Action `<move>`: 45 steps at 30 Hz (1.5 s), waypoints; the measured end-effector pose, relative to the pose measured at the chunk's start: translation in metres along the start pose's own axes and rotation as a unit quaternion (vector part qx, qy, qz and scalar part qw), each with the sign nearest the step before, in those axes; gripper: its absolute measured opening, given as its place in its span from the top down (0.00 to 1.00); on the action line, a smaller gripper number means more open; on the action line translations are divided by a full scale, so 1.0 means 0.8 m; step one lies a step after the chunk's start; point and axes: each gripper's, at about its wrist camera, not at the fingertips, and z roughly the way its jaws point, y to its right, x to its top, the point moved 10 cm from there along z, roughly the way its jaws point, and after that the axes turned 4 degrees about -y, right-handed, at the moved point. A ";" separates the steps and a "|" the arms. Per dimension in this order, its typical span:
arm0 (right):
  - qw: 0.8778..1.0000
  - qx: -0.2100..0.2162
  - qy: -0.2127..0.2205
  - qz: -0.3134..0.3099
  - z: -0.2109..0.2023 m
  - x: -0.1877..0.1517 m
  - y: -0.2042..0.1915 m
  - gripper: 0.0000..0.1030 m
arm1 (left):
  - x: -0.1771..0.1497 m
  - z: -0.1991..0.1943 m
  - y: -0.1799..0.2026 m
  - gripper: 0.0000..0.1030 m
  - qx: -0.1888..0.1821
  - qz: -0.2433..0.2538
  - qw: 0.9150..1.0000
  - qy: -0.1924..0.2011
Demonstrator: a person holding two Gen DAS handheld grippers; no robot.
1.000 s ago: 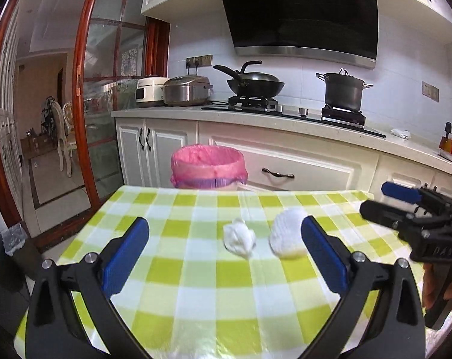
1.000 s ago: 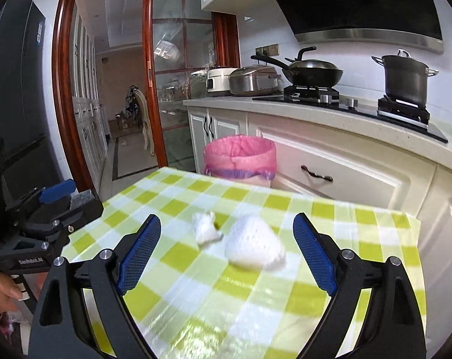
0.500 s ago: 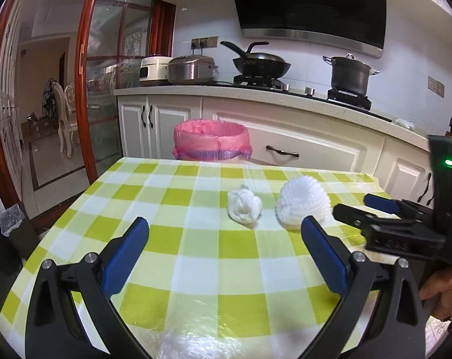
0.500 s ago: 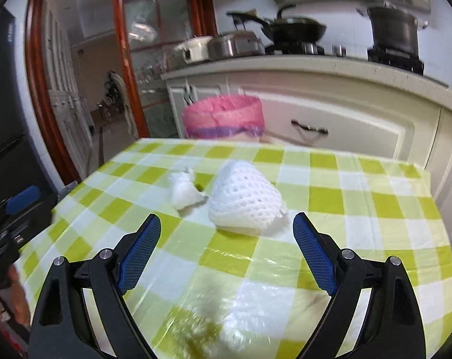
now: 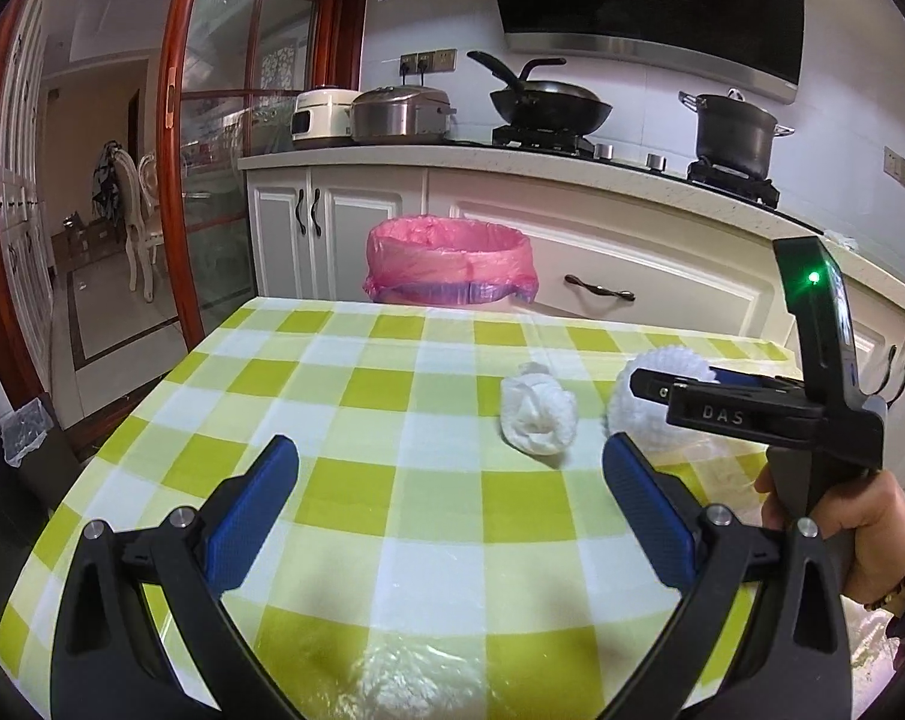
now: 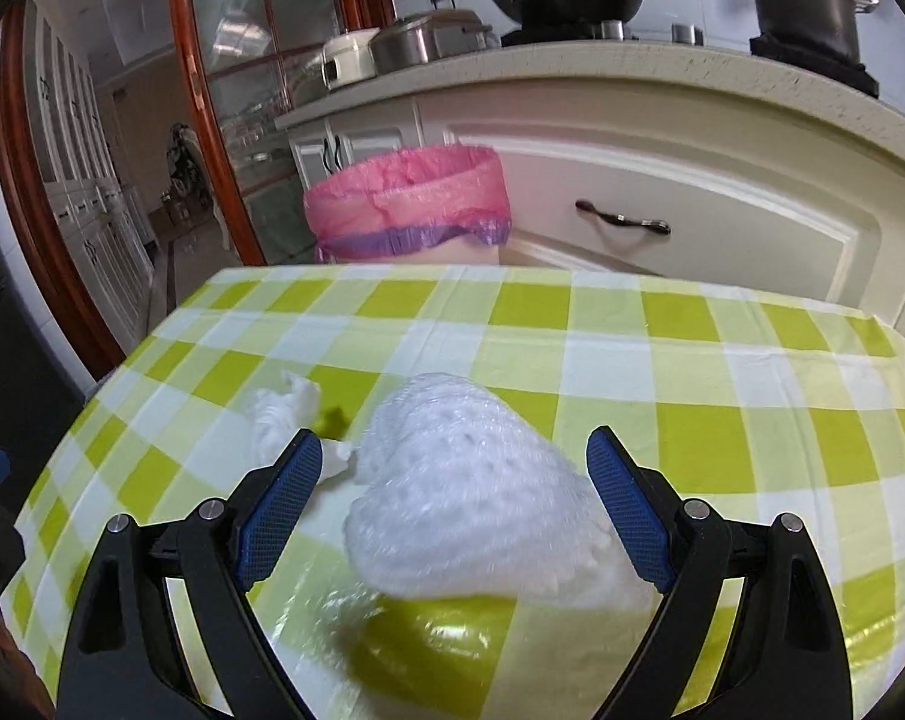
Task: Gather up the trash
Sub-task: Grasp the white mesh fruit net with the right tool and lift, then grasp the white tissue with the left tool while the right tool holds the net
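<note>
A white foam fruit net lies on the green-checked tablecloth, between the wide-apart fingers of my right gripper, which stands open around it without pressing. A crumpled white tissue lies just left of the net, by the left fingertip. In the left wrist view the tissue sits ahead and right of my open, empty left gripper. The right gripper reaches in from the right over the foam net. A bin with a pink bag stands beyond the table's far edge.
White kitchen cabinets and a counter with a wok, a pot and cookers run behind the bin. A glass door with a red frame stands at the left. A person's hand grips the right tool.
Both grippers have come down and forward toward the table. The right gripper has closed in on the foam net, which now lies between its fingers. The left gripper stays short of the tissue.
</note>
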 end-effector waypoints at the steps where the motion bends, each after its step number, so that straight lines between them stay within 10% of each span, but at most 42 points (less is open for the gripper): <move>1: 1.000 0.002 -0.006 0.000 0.007 -0.001 0.001 0.18 | -0.002 0.003 0.000 0.05 0.001 0.000 1.000 -0.002; 7: 0.999 0.020 -0.031 0.019 0.024 -0.009 0.009 0.18 | -0.003 0.030 0.001 0.04 0.001 -0.001 1.000 -0.017; 12: 0.999 0.036 -0.032 0.014 0.015 -0.017 0.010 0.52 | -0.002 0.048 0.009 0.05 -0.003 0.001 1.000 -0.027; 28: 0.996 0.065 0.045 0.042 -0.065 -0.001 0.051 0.54 | 0.026 0.161 0.068 0.05 -0.013 -0.028 0.996 -0.080; 38: 0.995 0.071 0.037 0.056 -0.065 -0.010 0.059 0.53 | 0.003 0.196 0.071 0.65 0.004 -0.023 0.989 -0.147; 45: 0.996 0.066 0.046 0.040 -0.084 -0.013 0.038 0.53 | 0.016 0.128 0.073 0.70 -0.005 -0.009 0.996 -0.088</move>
